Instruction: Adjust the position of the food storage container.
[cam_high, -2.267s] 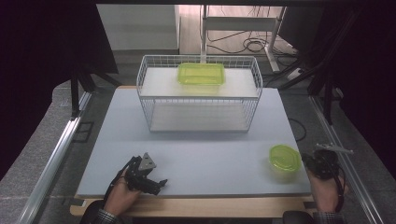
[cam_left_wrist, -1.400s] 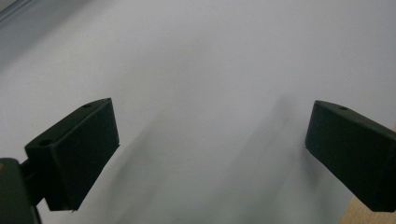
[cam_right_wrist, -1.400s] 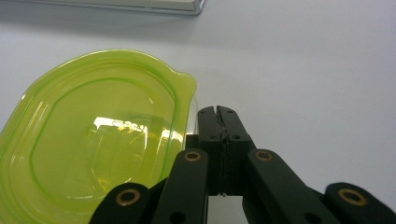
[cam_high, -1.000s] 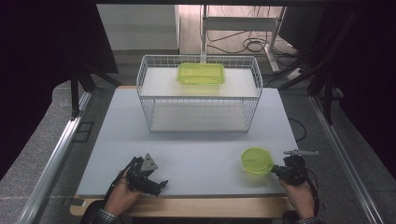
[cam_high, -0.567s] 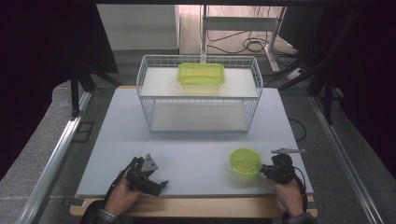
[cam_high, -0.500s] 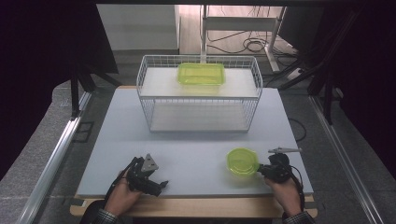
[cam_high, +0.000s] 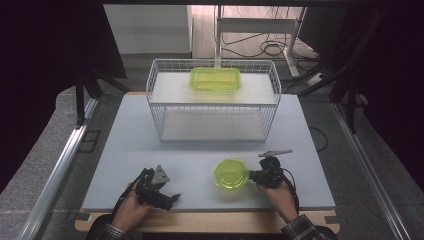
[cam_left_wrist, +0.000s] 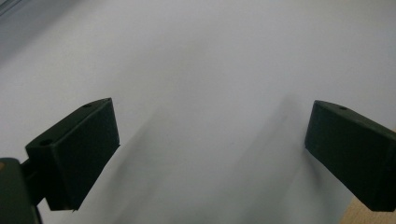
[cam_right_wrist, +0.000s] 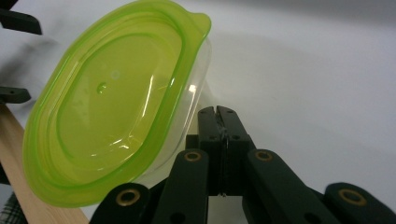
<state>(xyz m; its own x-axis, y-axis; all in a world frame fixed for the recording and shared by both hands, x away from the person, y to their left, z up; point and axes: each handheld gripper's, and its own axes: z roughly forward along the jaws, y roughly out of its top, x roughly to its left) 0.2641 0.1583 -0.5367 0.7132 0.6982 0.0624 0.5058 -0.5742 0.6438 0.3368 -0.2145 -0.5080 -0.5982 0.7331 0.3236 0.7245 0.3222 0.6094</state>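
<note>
Bench (cam_high: 200, 165) surface, pale grey, carries a white wire basket (cam_high: 215, 107) at its far middle and two hand-held claws at the near edge. A rectangular green tub (cam_high: 215, 79) sits on the upper shelf of the basket.

The right claw (cam_high: 254, 174) lies low over the bench near the front, right of centre, held by the person's right hand (cam_high: 279, 196). Its jaws are pressed tight together in the right gripper view, where the right claw (cam_right_wrist: 219, 122) pinches the clear rim of a round tub with a green lid (cam_right_wrist: 114, 100). In the high view that round tub (cam_high: 231, 173) sits just left of the claw, touching it, near the front edge and well apart from the basket. From the claw's own camera it looks tilted, lid facing the lens.

The left claw (cam_high: 169, 197) rests at the front left in the left hand (cam_high: 131, 212), pointing right. In the left gripper view its jaws stand wide apart, with bare bench between them (cam_left_wrist: 210, 140).
</note>
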